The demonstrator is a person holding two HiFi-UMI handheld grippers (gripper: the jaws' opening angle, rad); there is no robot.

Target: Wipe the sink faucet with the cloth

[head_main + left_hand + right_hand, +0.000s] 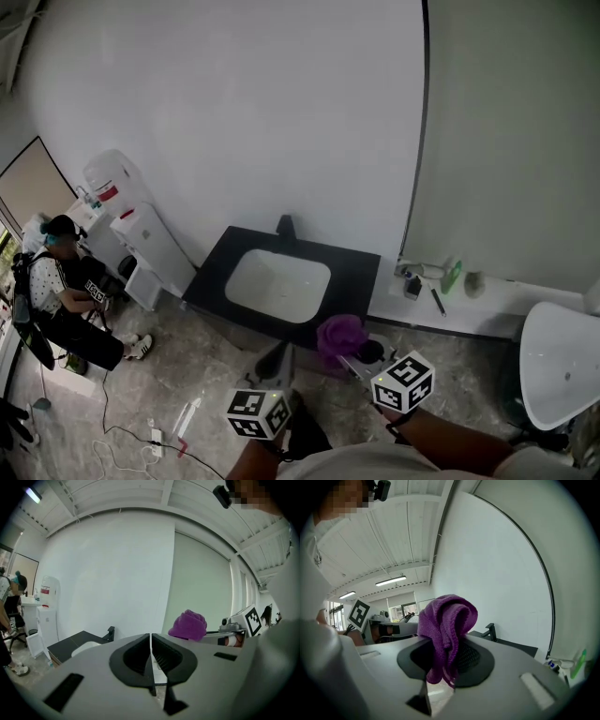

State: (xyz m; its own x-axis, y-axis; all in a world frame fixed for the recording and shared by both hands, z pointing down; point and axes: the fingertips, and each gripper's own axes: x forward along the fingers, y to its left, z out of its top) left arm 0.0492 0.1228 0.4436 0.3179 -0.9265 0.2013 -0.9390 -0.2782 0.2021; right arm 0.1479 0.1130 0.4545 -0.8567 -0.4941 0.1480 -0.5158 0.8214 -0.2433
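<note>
A black faucet point(285, 225) stands at the back edge of a black counter point(356, 272) with a white sink basin point(277, 284). My right gripper point(351, 351) is shut on a bunched purple cloth point(339, 336), held in front of the counter's near right corner. In the right gripper view the cloth point(446, 631) hangs out of the closed jaws, with the faucet point(490, 631) far behind. My left gripper point(281, 360) is shut and holds nothing, just left of the right one. The left gripper view shows the faucet point(110, 633) and the cloth point(188, 625).
A white water dispenser point(141, 234) stands left of the counter. A person point(58, 291) sits at the far left. A white ledge point(487, 302) right of the counter carries a green bottle point(452, 276) and small items. A white basin point(561, 364) sits at the right edge. Cables point(131, 439) lie on the floor.
</note>
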